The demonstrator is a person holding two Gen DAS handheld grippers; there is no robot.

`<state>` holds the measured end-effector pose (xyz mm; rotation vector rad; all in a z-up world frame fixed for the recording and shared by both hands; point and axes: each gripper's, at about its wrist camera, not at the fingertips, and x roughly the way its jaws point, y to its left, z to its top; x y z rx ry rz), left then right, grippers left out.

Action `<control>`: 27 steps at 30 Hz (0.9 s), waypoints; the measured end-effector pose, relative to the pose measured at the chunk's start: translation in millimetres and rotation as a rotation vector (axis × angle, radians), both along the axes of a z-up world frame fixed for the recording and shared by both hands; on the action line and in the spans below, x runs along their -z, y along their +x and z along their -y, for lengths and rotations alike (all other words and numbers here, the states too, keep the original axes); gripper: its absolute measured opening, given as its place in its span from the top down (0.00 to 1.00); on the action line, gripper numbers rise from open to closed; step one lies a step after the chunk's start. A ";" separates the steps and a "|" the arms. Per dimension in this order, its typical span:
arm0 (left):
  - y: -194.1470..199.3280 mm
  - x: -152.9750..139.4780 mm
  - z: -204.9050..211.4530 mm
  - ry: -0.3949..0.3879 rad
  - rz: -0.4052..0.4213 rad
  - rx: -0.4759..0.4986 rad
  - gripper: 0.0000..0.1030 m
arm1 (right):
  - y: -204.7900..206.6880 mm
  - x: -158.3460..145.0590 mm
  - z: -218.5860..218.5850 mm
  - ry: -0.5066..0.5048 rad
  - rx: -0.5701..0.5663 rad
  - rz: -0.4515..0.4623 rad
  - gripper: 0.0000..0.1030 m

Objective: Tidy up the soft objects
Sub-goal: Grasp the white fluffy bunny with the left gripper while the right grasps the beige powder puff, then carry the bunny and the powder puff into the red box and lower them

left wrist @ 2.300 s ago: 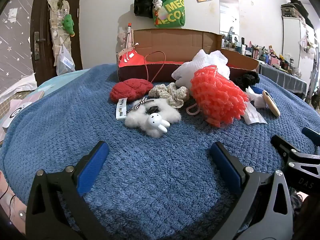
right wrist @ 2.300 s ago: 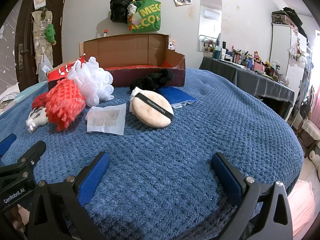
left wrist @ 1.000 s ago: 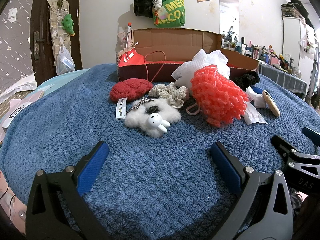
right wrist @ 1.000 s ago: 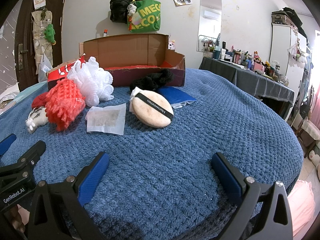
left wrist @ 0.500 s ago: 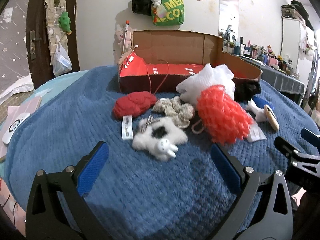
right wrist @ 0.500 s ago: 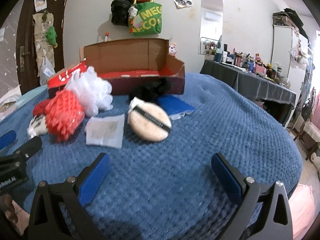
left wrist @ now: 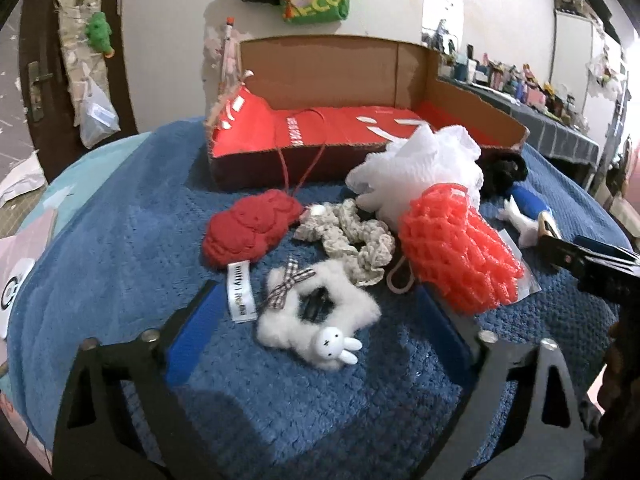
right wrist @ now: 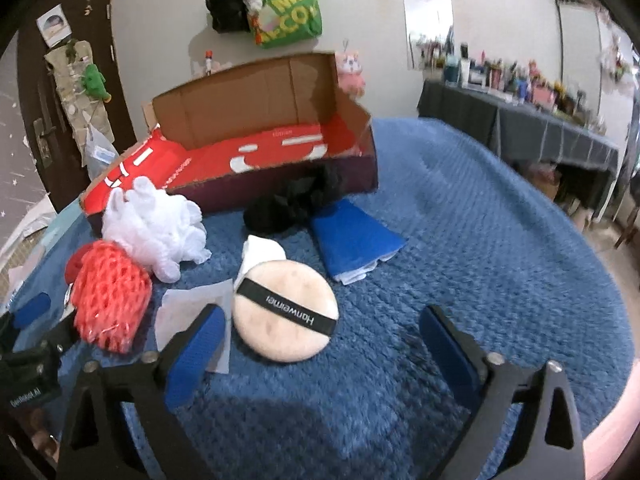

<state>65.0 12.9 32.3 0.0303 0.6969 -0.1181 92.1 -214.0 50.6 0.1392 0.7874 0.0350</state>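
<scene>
Holding the left gripper [left wrist: 318,294] low over the blue blanket [left wrist: 100,240], closing its jaws with the fluffy white bunny scrunchie [left wrist: 316,316] between them, not pressing on it yet. Seeing a red knit piece [left wrist: 248,228] just behind, touching a white tag, and a beige scrunchie [left wrist: 352,240] beside it. Crowding the right side with an orange net puff [left wrist: 456,248], leaning on a white net puff [left wrist: 420,164] behind it. Standing at the back, touching the white puff, an open cardboard box [left wrist: 332,64] with a red floor, its low front edge facing the pile. Leaving a wide bare stretch of blanket on the left, running out to its rounded edge. Holding the right gripper [right wrist: 320,312] over the round powder puff [right wrist: 284,312], closing its jaws too, with the puff partly between them and nothing squeezed. Poking the left finger over a see-through packet [right wrist: 188,304] lying against the puff. Lying farther back, near the box's front edge, a black scrunchie [right wrist: 296,200] and a folded blue cloth [right wrist: 356,240]. Having lots of bare blanket to the right, up to where it is dropping off near a dark table [right wrist: 540,132].
</scene>
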 end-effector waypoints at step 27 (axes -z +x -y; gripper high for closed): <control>-0.7 -27.6 -5.1 -0.017 0.055 0.030 0.49 | -2.5 -17.8 9.8 0.131 -0.084 0.048 0.52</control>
